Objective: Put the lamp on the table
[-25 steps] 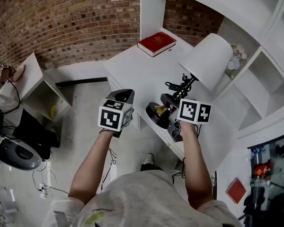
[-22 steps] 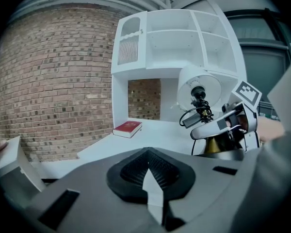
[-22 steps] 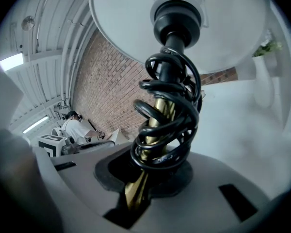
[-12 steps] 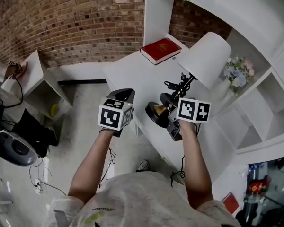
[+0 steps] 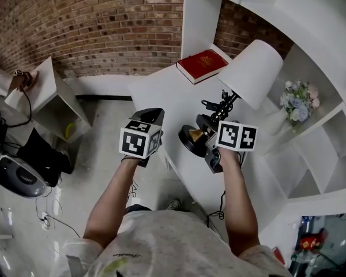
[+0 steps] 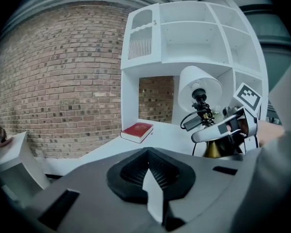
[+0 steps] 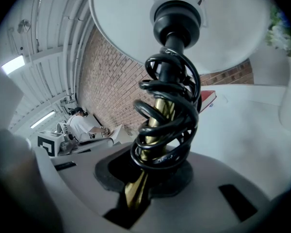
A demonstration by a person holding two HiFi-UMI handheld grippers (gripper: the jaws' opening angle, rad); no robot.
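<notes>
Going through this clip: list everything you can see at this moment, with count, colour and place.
lamp: one, white shade, brass stem, black base and coiled cord; at the table's near edge
book: one, red; flat at the back of the table
table: one, white; against the brick wall
shelf unit: one, white; over and right of the table
flowers: one bunch, pale; in a shelf compartment at right
brick wall: one, red-brown; behind
side cabinet: one, white; on the floor at left
left gripper: one, grey; jaws together, empty, beside the table
right gripper: one, grey; closed on the lamp's stem
</notes>
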